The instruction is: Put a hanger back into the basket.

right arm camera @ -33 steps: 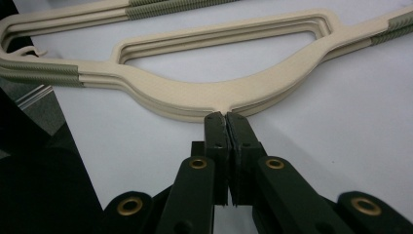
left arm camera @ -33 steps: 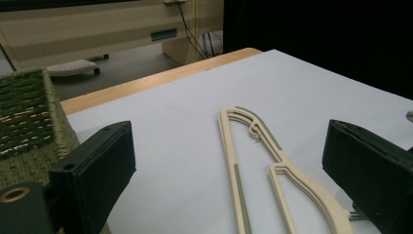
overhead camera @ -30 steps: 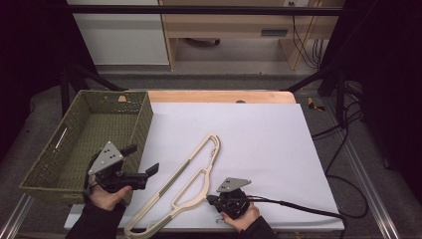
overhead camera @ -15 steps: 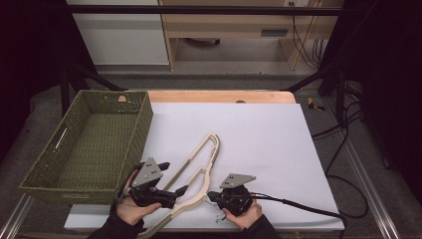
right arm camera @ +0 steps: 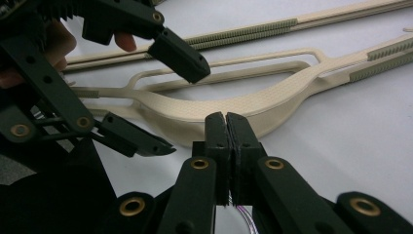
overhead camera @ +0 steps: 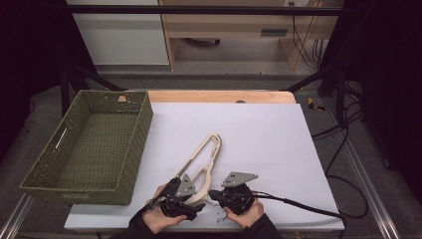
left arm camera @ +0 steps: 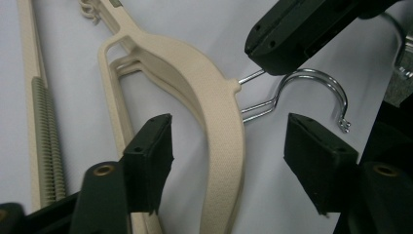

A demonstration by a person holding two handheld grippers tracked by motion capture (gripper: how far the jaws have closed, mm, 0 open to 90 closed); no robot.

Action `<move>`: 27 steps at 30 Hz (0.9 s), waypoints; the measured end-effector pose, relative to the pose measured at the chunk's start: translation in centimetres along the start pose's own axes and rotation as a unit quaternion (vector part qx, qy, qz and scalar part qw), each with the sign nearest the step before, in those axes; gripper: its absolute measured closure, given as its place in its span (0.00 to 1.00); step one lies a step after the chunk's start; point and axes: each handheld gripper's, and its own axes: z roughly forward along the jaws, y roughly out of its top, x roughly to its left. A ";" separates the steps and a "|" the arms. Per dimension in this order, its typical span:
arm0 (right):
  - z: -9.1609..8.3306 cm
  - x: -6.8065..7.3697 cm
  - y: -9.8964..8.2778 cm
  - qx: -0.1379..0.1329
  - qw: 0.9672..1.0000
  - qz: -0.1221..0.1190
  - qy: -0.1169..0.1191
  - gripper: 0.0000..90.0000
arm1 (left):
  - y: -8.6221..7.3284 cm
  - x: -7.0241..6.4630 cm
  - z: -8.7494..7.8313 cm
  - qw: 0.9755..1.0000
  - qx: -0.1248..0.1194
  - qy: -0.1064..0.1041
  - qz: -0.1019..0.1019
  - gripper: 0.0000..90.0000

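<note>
At the near edge of the white surface (overhead camera: 259, 129), two cream plastic hangers (overhead camera: 201, 162) lie stacked, their arms running toward the far side and their wire hooks (left arm camera: 311, 87) pointing near and right. The left claw (overhead camera: 191, 191) straddles the thick curved shoulder of the upper hanger; its jaws have just been closing, yet in the left gripper view the two pads (left arm camera: 151, 156) stand clear of the plastic on either side, so the claw remains released. The right claw (overhead camera: 215, 194) sits just right of the hangers' neck, its jaws clenched together; in the left gripper view its tip meets the hook wire where it leaves the plastic, and it seems to pinch that wire, though the contact itself is hidden. The two claws are close together, almost touching. A green woven basket (overhead camera: 134, 149) stands on the left side of the surface, apart from the hangers.
</note>
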 end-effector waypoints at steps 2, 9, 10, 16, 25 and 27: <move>0.0 0.0 0.0 0.002 1.000 0.000 0.001 0.99 | 0.1 0.0 0.2 1.000 0.010 -0.005 0.002 0.48; -0.2 0.0 0.2 0.004 1.000 -0.003 0.003 0.99 | 0.0 0.0 0.9 0.999 0.035 0.002 -0.003 0.72; -0.2 0.0 0.2 0.002 1.000 -0.003 0.003 0.99 | 0.1 0.0 0.9 0.999 0.039 0.002 -0.002 0.74; -0.2 0.1 0.2 0.001 1.000 -0.003 0.005 0.99 | 0.1 0.0 0.8 0.999 0.044 0.012 -0.005 0.80; -3.0 -0.3 1.4 -0.065 0.998 -0.020 -0.014 0.75 | 0.3 0.1 -0.1 0.999 0.035 0.015 -0.008 0.80; -4.1 -0.7 1.8 -0.079 0.996 -0.021 -0.034 0.67 | 0.3 0.2 -0.5 0.999 0.031 0.017 -0.010 0.81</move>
